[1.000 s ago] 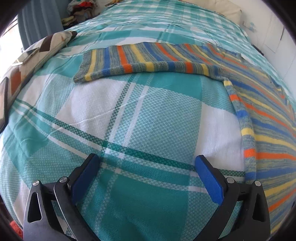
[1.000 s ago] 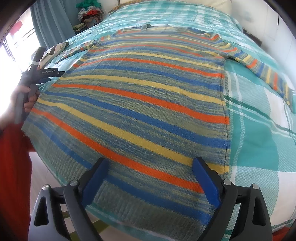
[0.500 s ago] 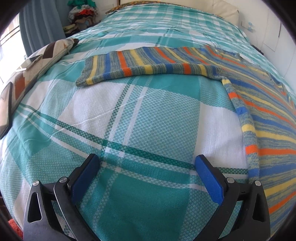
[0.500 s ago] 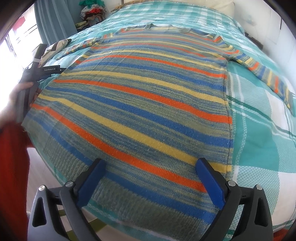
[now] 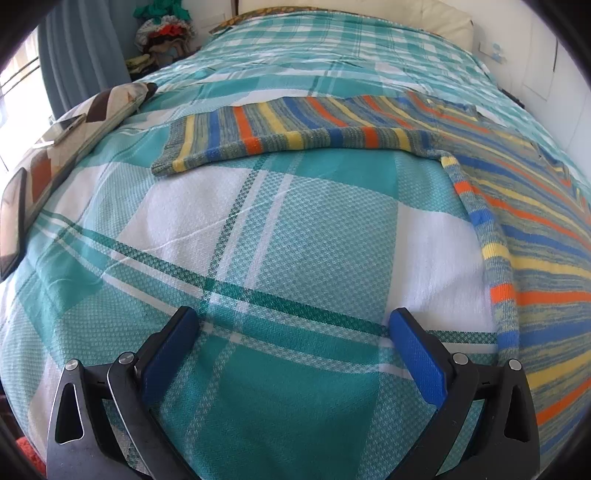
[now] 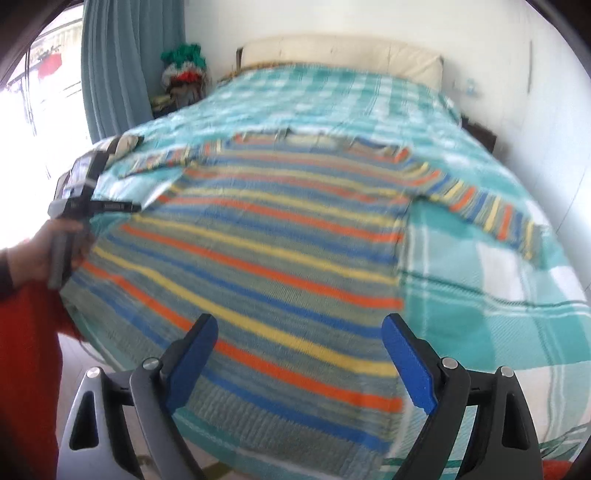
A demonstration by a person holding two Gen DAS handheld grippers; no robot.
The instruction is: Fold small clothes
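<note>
Lifted back, right tongs (image 6: 299, 341) gape over striped sweater (image 6: 280, 258); left tongs (image 5: 293, 332) gape over bedspread (image 5: 258, 229).

The left gripper (image 5: 291, 339) holds its jaws spread wide, nothing between them. The right gripper (image 6: 299, 347) likewise has its jaws wide apart and empty. The left hand (image 6: 44, 251) grips its handle.

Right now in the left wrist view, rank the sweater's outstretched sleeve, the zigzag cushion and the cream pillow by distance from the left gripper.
From the left gripper:
1. Sleeve, straight ahead, flat on the bedspread.
2. Zigzag cushion, far left edge.
3. Cream pillow, at the head of the bed.
</note>
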